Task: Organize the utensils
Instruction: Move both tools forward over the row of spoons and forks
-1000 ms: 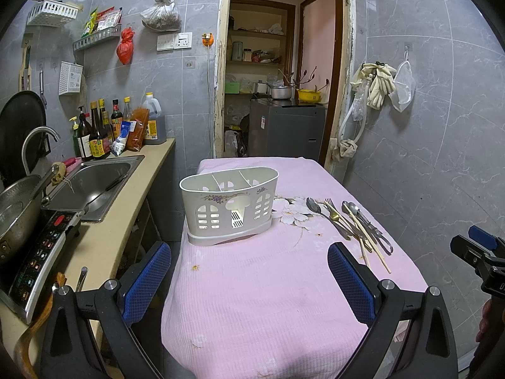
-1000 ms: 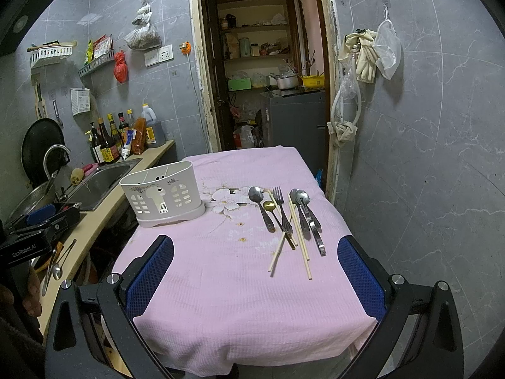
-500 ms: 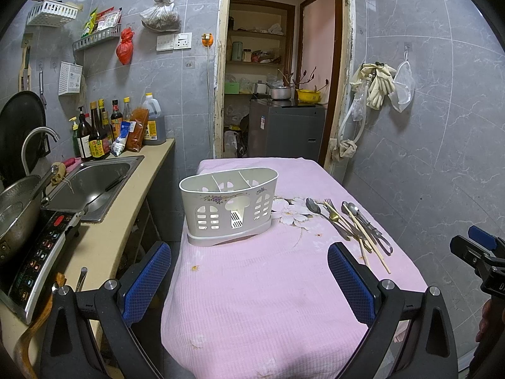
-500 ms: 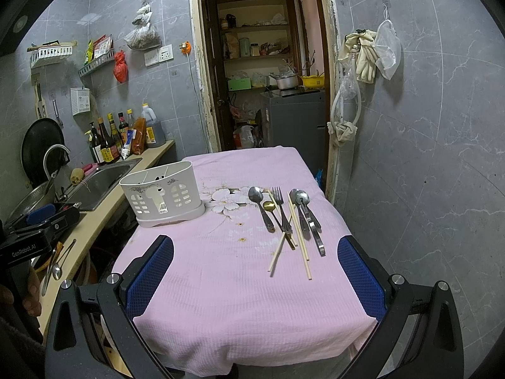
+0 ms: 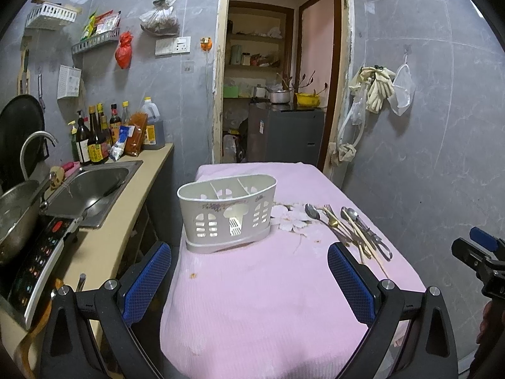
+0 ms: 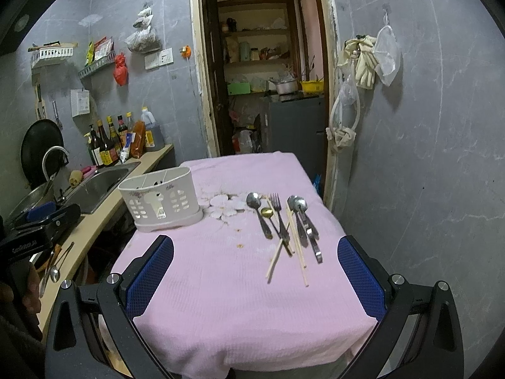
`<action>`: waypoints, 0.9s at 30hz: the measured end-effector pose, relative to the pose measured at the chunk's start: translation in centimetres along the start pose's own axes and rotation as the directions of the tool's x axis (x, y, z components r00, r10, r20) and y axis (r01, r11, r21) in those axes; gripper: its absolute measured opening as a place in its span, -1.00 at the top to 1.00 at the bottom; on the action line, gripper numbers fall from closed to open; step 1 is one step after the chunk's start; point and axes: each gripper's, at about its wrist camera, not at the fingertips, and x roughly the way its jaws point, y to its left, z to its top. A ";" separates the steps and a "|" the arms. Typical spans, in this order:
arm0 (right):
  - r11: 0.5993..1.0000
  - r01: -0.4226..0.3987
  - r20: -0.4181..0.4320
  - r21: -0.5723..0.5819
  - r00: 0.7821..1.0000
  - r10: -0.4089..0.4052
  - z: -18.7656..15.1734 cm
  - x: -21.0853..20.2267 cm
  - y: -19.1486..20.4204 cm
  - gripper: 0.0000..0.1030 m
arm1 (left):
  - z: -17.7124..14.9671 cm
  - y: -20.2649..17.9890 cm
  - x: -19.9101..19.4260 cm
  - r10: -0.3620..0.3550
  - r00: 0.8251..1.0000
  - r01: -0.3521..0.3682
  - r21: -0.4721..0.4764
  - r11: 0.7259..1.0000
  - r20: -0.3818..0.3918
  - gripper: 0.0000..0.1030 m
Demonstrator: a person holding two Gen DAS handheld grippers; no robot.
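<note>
Your right tool point(image 6: 255, 278) hangs released over the near edge of the pink cloth-covered desk point(image 6: 221, 300), blue pads spread wide and gripping nothing; your left tool point(image 5: 249, 276) is likewise released and empty, pointed at the white perforated plastic utensil caddy point(image 5: 227, 213) standing at its 12 o'clock; the pile of loose cutlery point(image 6: 285, 224) lies at about 1 o'clock from the right tool, well apart from the caddy; it holds steel spoons point(image 6: 254, 200), a small gold spoon point(image 6: 266, 212), a fork point(image 6: 275, 200) and pale wooden chopsticks point(image 6: 296, 240), several crossing one another.

Judging from this, nothing has been picked yet; take the outermost piece first, since the chopsticks and fork overlap and a grab in the middle would drag neighbours; bring the right tool down across a handle rather than a bowl, pads square to the shaft; if the caddy looks likely to slide, brace its wall with the left tool; drop each kind into its own compartment.

Against the frames from half a second and a second ago, both views match; neither tool has shifted, and the cutlery lies as it did.
</note>
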 end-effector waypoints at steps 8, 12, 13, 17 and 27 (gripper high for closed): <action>1.000 0.031 0.069 0.006 0.997 -0.031 2.5 0.3 -0.7 -0.98 | 2.5 -0.1 0.8 -0.019 0.998 0.019 0.008 1.000 0.067 -0.95; 0.999 0.043 0.100 0.015 0.994 -0.044 3.9 0.9 -0.7 -0.98 | 3.8 -0.2 1.8 -0.035 0.994 0.033 0.020 0.999 0.105 -0.95; 0.999 0.046 0.110 0.017 0.993 -0.048 4.3 1.1 -0.7 -0.98 | 4.2 -0.3 2.1 -0.039 0.993 0.037 0.025 0.999 0.115 -0.95; 0.998 0.066 0.166 0.023 0.984 -0.069 6.1 1.7 -0.3 -0.98 | 5.7 -0.4 3.4 -0.070 0.986 0.065 0.034 0.997 0.153 -0.95; 0.986 0.163 0.265 0.037 0.950 -0.167 10.6 3.8 1.5 -0.98 | 9.0 -0.8 7.5 -0.167 0.957 0.156 0.065 0.986 0.236 -0.95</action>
